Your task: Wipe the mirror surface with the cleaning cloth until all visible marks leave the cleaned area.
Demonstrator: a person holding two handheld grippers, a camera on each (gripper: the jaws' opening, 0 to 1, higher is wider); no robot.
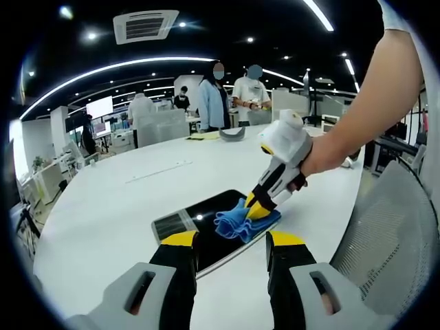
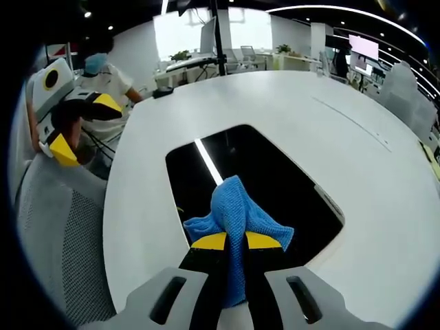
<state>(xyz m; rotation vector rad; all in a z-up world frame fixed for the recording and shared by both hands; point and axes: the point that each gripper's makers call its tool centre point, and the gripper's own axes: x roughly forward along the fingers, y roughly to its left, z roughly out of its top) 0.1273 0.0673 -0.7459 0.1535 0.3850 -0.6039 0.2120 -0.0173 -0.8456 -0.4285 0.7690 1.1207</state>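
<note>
A dark rectangular mirror (image 1: 206, 223) (image 2: 268, 179) lies flat on the white table (image 1: 117, 206). A blue cleaning cloth (image 1: 240, 221) (image 2: 237, 206) rests bunched on the mirror. My right gripper (image 2: 236, 242) is shut on the cloth, pressing it onto the glass; in the left gripper view it comes down from the right (image 1: 258, 206), held by a person's hand. My left gripper (image 1: 232, 240) hovers open just short of the mirror's near edge, with nothing between its yellow-tipped jaws. In the right gripper view it shows at far left (image 2: 75, 127).
A grey mesh chair (image 1: 392, 234) (image 2: 62, 234) stands by the table edge. Several people (image 1: 234, 96) stand at the far side, near a grey object (image 1: 232, 134) and yellow sheet. Desks and monitors line the room behind.
</note>
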